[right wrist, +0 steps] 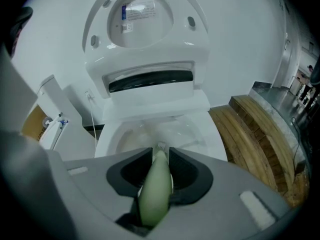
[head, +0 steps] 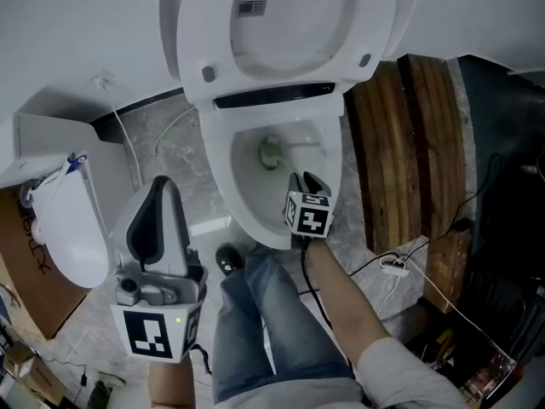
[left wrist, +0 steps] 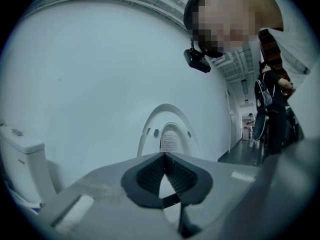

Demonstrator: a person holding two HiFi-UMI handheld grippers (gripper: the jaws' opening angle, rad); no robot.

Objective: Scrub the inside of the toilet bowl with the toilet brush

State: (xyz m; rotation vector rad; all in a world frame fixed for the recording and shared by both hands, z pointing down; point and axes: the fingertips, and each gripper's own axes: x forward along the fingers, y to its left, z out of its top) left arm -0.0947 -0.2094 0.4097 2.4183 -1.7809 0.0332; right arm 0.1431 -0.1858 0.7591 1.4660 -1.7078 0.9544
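Observation:
The white toilet (head: 281, 198) stands open, its seat and lid (head: 281, 24) raised against the wall. The toilet brush's head (head: 270, 152) rests low inside the bowl. My right gripper (head: 304, 181) hangs over the bowl's front rim, shut on the brush's pale green handle (right wrist: 156, 184), which runs down between the jaws toward the bowl (right wrist: 165, 134). My left gripper (head: 160, 190) is held off to the left of the bowl, over the floor, shut with nothing in it. In the left gripper view it (left wrist: 164, 156) points at the raised lid (left wrist: 170, 134).
A dark wooden platform (head: 409, 143) lies right of the toilet, with cables and a white plug (head: 393, 267) on the floor before it. A white rounded fixture (head: 64, 228) and cardboard (head: 30, 271) sit at the left. The person's jeans leg (head: 264, 322) is below the bowl.

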